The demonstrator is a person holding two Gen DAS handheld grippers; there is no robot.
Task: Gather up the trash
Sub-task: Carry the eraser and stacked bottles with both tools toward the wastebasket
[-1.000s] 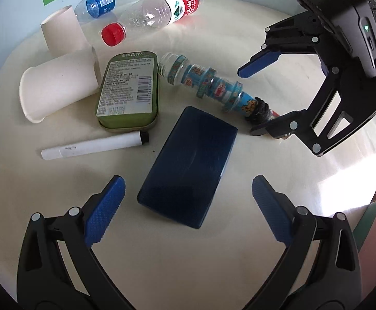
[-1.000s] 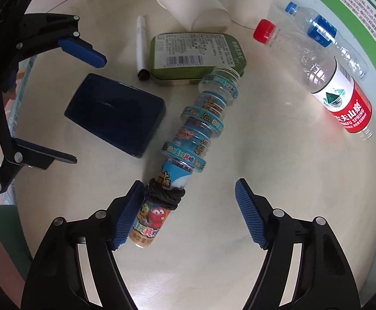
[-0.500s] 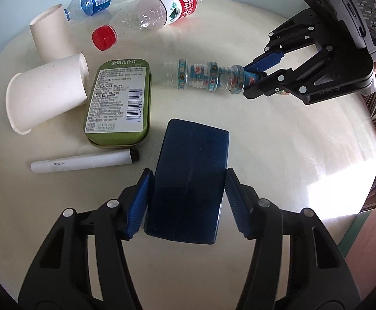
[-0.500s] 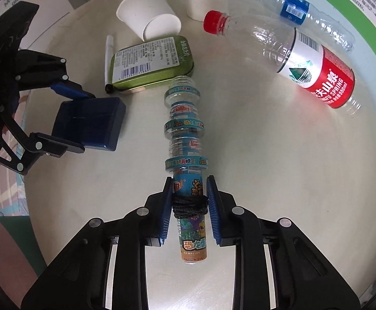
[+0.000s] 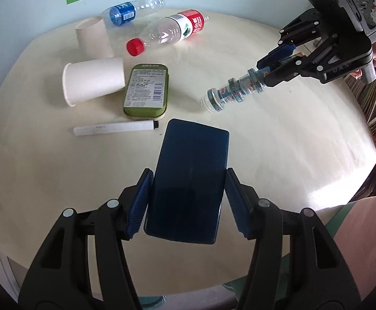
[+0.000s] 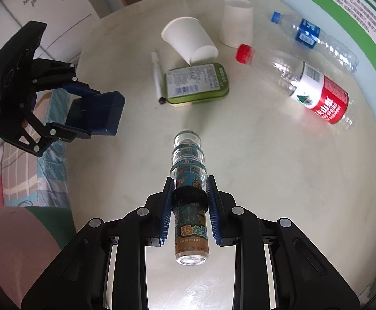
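The left gripper [image 5: 186, 202] is holding the blue box [image 5: 188, 180] above the desk [image 5: 278, 155] while the right gripper [image 6: 189, 211] is squeezing the long ringed bottle [image 6: 189, 199] near its end, so the bottle is perhaps tipping or slipping out.

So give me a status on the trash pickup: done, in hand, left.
Done: nothing visibly binned; no bin is in view.
In hand: the left hand-held gripper is shut on the dark blue box; the right hand-held gripper is shut on the ribbed bottle.
Left on the table: two paper cups, green tin, white marker, red-label bottle, blue-label bottle.
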